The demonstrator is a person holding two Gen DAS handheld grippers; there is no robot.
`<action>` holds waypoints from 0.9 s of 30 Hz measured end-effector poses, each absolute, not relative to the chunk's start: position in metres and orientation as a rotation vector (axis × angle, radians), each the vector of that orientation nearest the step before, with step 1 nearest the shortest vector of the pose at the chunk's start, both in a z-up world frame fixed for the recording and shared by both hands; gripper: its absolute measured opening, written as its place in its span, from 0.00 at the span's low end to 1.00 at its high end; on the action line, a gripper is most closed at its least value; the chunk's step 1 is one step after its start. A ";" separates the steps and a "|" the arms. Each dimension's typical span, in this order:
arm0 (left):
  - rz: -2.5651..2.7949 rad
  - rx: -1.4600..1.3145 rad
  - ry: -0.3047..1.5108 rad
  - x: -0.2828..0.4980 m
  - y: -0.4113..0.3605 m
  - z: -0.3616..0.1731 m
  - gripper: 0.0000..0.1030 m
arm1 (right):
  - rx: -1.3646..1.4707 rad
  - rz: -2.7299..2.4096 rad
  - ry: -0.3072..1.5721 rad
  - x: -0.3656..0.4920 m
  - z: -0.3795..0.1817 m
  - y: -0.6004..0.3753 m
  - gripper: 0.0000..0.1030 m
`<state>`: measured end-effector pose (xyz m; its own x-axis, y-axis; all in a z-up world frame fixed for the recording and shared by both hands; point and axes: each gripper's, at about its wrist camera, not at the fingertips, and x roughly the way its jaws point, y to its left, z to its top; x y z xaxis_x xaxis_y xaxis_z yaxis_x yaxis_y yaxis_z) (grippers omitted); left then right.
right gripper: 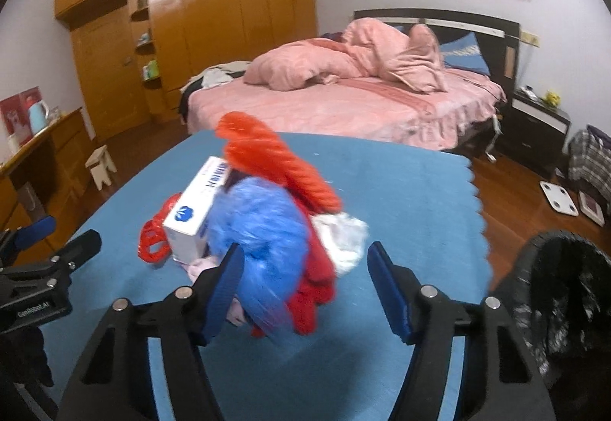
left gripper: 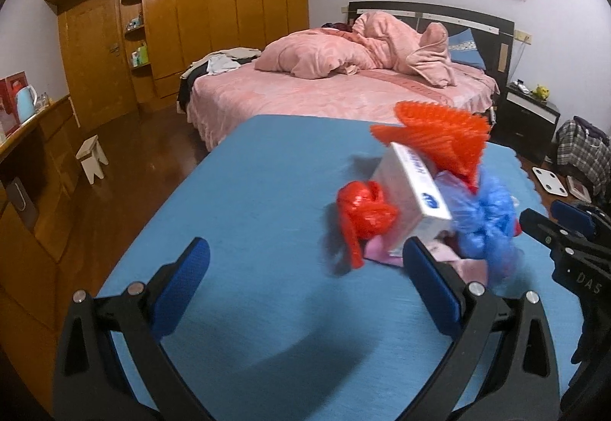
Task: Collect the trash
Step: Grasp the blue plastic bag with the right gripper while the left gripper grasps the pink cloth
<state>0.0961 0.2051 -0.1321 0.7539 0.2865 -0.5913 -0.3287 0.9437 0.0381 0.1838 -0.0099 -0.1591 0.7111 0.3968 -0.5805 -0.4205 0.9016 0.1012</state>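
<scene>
Here, a jumbled heap of trash point(right gripper: 263, 230) at centre frame on the blue-covered table point(right gripper: 412, 192): crumpled blue plastic bag point(right gripper: 259, 249), white cardboard box point(left gripper: 412, 199), orange-red netting point(left gripper: 439, 138), knotted red plastic bag point(left gripper: 362, 215). Left gripper point(left gripper: 305, 268) spread wide and empty, low in frame; right gripper point(right gripper: 305, 287) likewise released, straddling the blue bag. Black-lined bin point(right gripper: 553, 287) at lower right. Likely risk: closing on slippery film alone, toppling the leaning box and scattering the heap.

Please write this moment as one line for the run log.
left tool: open, empty | right tool: open, around blue bag | pile: box, red bag on cloth | bin: right
</scene>
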 end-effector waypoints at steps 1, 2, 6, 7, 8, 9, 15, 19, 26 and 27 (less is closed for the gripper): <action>0.338 -0.076 0.637 0.097 0.209 -0.134 0.95 | -0.042 0.459 0.637 0.187 -0.161 -0.006 0.64; 0.338 -0.080 0.640 0.100 0.210 -0.135 0.95 | -0.046 0.465 0.643 0.190 -0.164 -0.001 0.64; 0.339 -0.076 0.658 0.105 0.215 -0.141 0.95 | -0.056 0.504 0.683 0.205 -0.176 0.017 0.49; 0.339 -0.079 0.663 0.107 0.216 -0.141 0.95 | -0.055 0.526 0.694 0.205 -0.178 0.019 0.44; 0.338 -0.084 0.666 0.108 0.217 -0.142 0.95 | -0.057 0.548 0.705 0.206 -0.181 0.023 0.43; 0.337 -0.086 0.669 0.108 0.217 -0.143 0.95 | -0.060 0.551 0.705 0.207 -0.182 0.024 0.40; 0.315 -0.097 0.682 0.114 0.212 -0.148 0.95 | -0.010 0.591 0.714 0.207 -0.183 0.013 0.27; 0.292 -0.105 0.688 0.117 0.205 -0.151 0.95 | 0.004 0.607 0.698 0.199 -0.173 -0.002 0.24; 0.223 -0.100 0.691 0.125 0.180 -0.154 0.95 | 0.009 0.554 0.679 0.182 -0.160 -0.033 0.24; 0.212 -0.102 0.693 0.126 0.177 -0.156 0.95 | 0.008 0.535 0.680 0.180 -0.160 -0.040 0.24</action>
<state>0.1257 0.1772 -0.1556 0.7489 0.1593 -0.6433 -0.2272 0.9736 -0.0233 0.1802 -0.0397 -0.1599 0.6484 0.4737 -0.5959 -0.4683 0.8654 0.1783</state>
